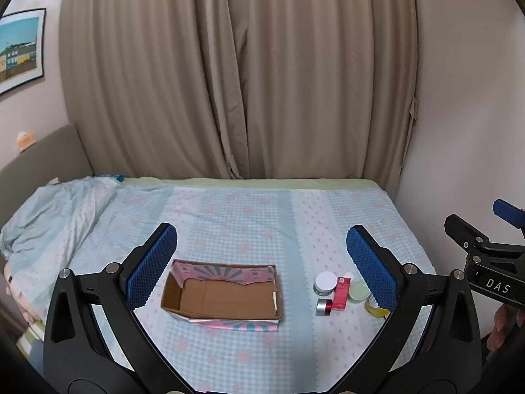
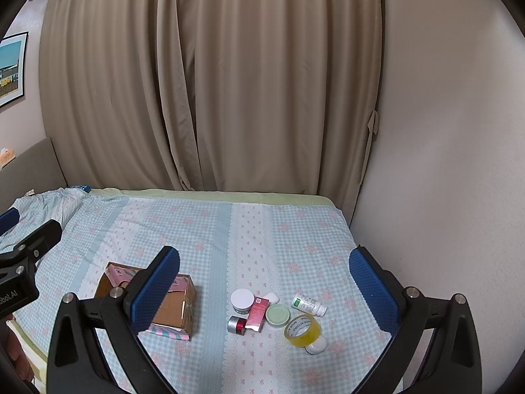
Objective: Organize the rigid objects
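Note:
An open cardboard box [image 1: 223,295] [image 2: 174,308] with pink patterned flaps lies empty on the bed. To its right sits a cluster: a white-lidded jar [image 2: 242,300] [image 1: 325,282], a red carton [image 2: 257,313] [image 1: 341,294], a small red and silver jar [image 2: 237,325] [image 1: 324,307], a green lid [image 2: 278,316] [image 1: 357,290], a yellow tape roll [image 2: 302,330] [image 1: 377,307], a white bottle [image 2: 308,305] and a small white jar [image 2: 316,347]. My left gripper [image 1: 262,262] is open above the box. My right gripper [image 2: 264,282] is open above the cluster. Both are empty.
The bed has a blue checked sheet [image 1: 262,216] with a crumpled duvet [image 1: 55,210] at the left. Beige curtains [image 1: 236,75] hang behind. A wall [image 2: 443,164] runs close along the right bed edge. The right gripper shows at the edge of the left wrist view [image 1: 485,256].

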`<action>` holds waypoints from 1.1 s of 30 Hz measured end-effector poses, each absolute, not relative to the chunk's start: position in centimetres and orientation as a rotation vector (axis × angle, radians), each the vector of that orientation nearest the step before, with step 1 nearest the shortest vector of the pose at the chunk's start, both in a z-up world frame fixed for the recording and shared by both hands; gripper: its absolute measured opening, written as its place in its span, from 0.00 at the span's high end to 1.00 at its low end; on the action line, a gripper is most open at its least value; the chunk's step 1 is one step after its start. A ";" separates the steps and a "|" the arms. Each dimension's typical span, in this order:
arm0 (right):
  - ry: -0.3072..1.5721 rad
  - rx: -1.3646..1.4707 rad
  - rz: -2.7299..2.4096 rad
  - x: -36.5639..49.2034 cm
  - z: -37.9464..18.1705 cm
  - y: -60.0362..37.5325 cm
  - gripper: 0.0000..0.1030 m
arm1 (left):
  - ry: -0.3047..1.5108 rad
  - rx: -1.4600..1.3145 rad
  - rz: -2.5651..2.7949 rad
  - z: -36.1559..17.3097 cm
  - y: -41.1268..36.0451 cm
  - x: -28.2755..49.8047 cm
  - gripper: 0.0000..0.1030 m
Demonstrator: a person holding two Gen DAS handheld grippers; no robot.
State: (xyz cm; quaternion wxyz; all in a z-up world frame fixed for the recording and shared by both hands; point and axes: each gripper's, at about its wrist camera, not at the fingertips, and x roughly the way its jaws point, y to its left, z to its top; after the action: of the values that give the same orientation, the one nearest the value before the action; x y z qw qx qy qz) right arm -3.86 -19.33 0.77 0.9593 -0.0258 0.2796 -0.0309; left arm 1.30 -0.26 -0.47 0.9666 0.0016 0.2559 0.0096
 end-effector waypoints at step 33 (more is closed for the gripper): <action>0.543 -0.063 -0.056 -3.8 0.5 -19.0 0.00 | 0.532 -0.008 -0.001 -0.5 0.1 1.5 0.01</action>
State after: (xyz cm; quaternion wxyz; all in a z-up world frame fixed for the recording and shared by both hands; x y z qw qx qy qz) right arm -3.78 -18.96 0.45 0.9625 -0.0312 0.2681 -0.0275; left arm 1.45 0.15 -0.53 0.9648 -0.0039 0.2629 -0.0006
